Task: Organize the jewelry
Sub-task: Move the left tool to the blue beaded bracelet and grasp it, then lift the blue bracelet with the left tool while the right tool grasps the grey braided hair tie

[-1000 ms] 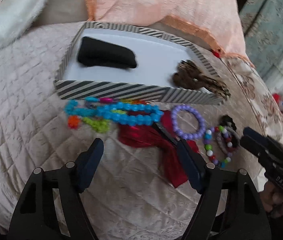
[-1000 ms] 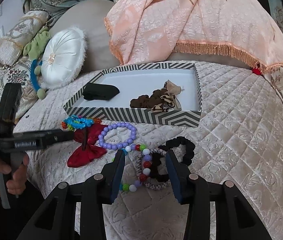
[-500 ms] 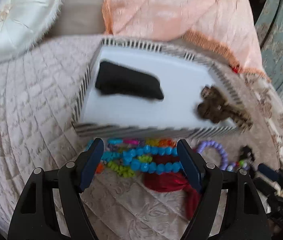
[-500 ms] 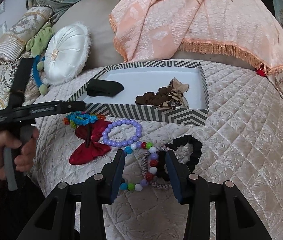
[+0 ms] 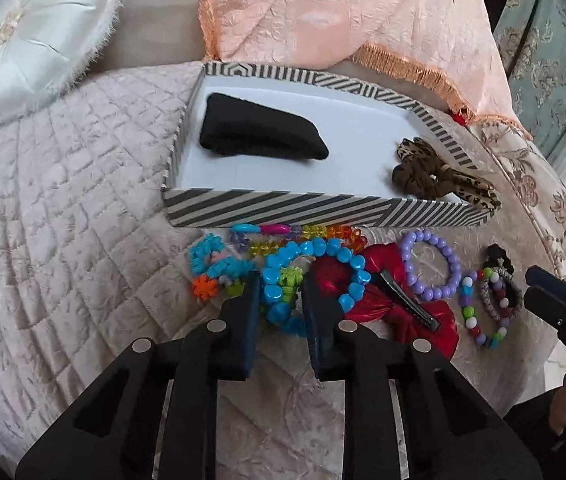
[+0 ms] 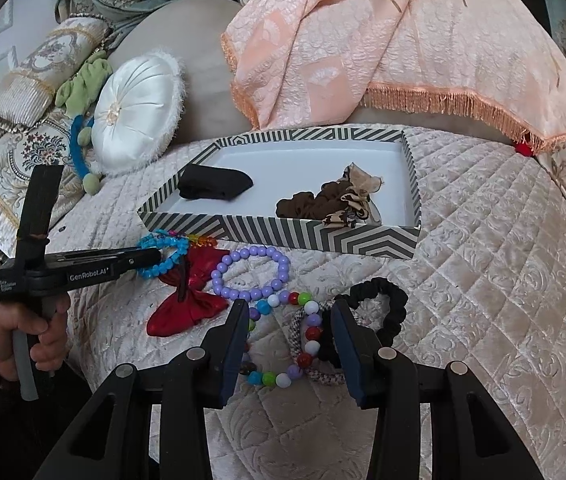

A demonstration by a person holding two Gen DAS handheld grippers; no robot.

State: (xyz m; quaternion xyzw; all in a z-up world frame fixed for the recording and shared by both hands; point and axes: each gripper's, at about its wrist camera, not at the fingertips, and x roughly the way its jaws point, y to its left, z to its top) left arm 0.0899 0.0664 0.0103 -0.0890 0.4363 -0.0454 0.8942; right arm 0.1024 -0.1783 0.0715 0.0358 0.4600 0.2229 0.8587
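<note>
The left gripper [image 5: 281,292] has its jaws drawn in close on either side of the blue bead bracelet [image 5: 311,276], pinching the near arc of it where it lies on the quilted bed cover [image 5: 63,200]; the rest of the loop drapes over the red bow clip [image 5: 395,300]. The right gripper [image 6: 289,332] has its jaws spread wide and empty, set over the multicolour bead bracelet [image 6: 307,336] and the woven grey band [image 6: 297,328] tangled with it, with the black scrunchie [image 6: 387,304] just beyond the right-hand finger.

Further out, the purple bead bracelet [image 6: 251,272] lies between the bow clip and the striped tray [image 5: 323,208]. Tight against the tray's front wall are a rainbow crystal strand [image 5: 295,236] and a small cluster of blue, orange and green beads [image 5: 215,268].

Inside the tray there are only two things: a folded black cloth item [image 5: 259,132] at the left and a brown and leopard-print scrunchie [image 5: 431,172] at the right corner, partly hanging over the wall.

By my reckoning the sorting is at an early stage: two pieces put away, and about eight pieces left on the bed. The blue bracelet looks to be the piece in hand, gripped but not yet lifted toward the tray
</note>
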